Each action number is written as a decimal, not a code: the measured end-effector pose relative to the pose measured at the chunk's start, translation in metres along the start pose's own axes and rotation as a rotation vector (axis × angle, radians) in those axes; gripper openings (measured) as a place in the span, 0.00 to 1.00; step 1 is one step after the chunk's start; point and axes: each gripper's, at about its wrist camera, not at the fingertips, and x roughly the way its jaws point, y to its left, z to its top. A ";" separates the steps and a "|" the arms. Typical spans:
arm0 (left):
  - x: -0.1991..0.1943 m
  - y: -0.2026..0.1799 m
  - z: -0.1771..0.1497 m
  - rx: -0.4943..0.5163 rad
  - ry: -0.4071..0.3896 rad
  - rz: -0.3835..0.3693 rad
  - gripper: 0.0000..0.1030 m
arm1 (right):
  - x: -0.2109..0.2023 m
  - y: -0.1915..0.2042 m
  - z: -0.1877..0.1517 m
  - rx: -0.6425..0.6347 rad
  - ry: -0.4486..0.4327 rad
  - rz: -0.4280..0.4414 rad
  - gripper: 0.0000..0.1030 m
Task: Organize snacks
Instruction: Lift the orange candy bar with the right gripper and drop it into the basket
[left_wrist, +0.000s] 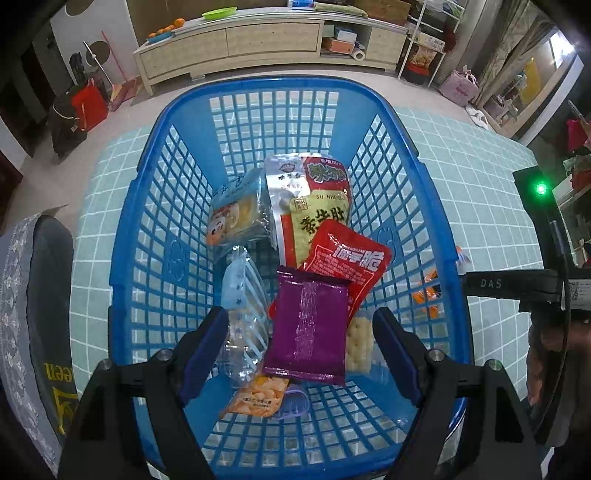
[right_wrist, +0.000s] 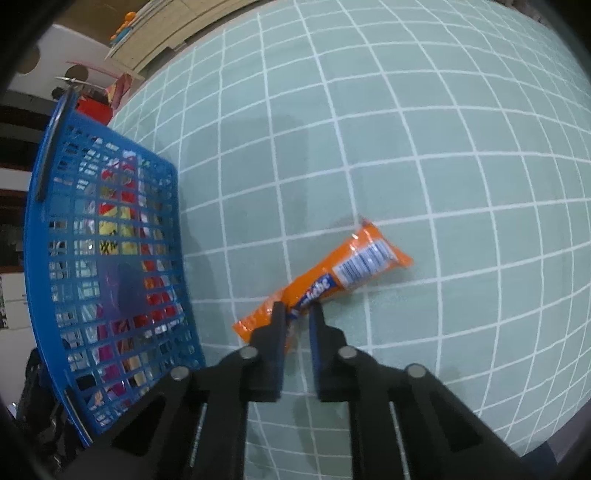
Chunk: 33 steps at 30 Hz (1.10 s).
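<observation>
While clamping orange snack packet (right_wrist: 325, 280), right hand-held gripper (right_wrist: 297, 314), table-level.

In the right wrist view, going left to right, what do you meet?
blue basket → right tool, shut on the orange snack pack whose free end runs on to the right, lying on the green grid mat.

Blue basket (left_wrist: 136, 229), purple packet (left_wrist: 308, 325), orange wrapper (right_wrist: 332, 280), pale green white-gridded tablecloth (right_wrist: 406, 147).

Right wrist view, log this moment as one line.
right hand-held gripper: shut on orange snack packet | packet: on tiled cloth, outside blue basket | left hand-held gripper: open over basket
</observation>
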 end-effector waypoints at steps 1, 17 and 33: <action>-0.001 0.000 -0.001 -0.002 -0.001 -0.006 0.76 | -0.003 0.000 -0.003 -0.007 -0.007 0.007 0.05; -0.057 0.007 -0.018 -0.037 -0.089 -0.055 0.76 | -0.097 0.036 -0.049 -0.163 -0.165 0.093 0.05; -0.090 0.041 -0.030 -0.065 -0.152 -0.018 0.76 | -0.128 0.128 -0.081 -0.457 -0.201 0.160 0.05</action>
